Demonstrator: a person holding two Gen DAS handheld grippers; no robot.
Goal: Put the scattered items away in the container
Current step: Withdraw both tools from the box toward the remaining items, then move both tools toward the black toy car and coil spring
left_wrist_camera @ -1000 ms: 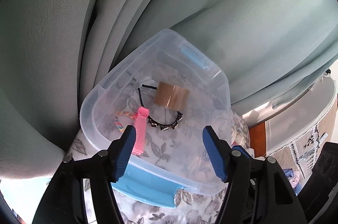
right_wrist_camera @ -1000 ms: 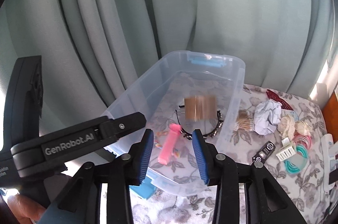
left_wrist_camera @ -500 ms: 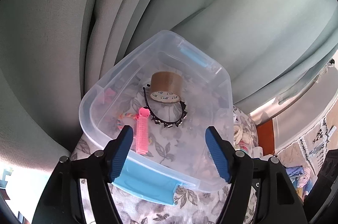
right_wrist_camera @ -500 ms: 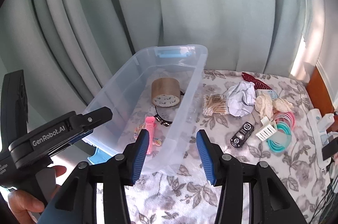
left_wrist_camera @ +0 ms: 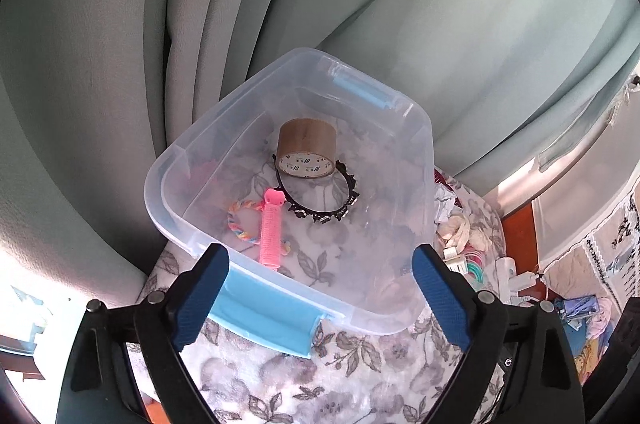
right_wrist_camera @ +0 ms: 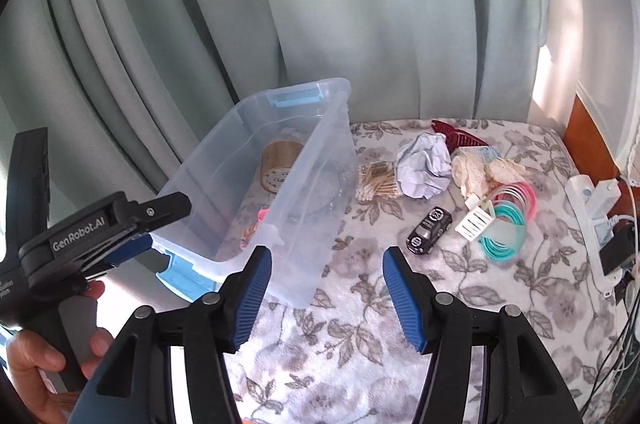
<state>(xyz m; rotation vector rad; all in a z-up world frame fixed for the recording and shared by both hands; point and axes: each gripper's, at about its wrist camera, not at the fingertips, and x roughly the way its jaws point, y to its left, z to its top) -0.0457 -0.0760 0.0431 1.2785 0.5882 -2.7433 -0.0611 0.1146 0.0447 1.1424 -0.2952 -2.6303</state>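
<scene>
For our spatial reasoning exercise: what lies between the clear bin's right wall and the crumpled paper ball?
In the right wrist view, a bundle of cotton swabs lies on the floral cloth between the clear bin and the crumpled paper ball.

Long pale green curtains (right_wrist_camera: 360,4) hanging in big folds all along the back. Soft flowery cover (right_wrist_camera: 360,344) spread over the flat top – grey leaves on white. Brown wooden edge (right_wrist_camera: 586,140) on the right, bright sunlight coming in beside it.

The left gripper (right_wrist_camera: 152,224) body reads "GenRobot.AI".
</scene>
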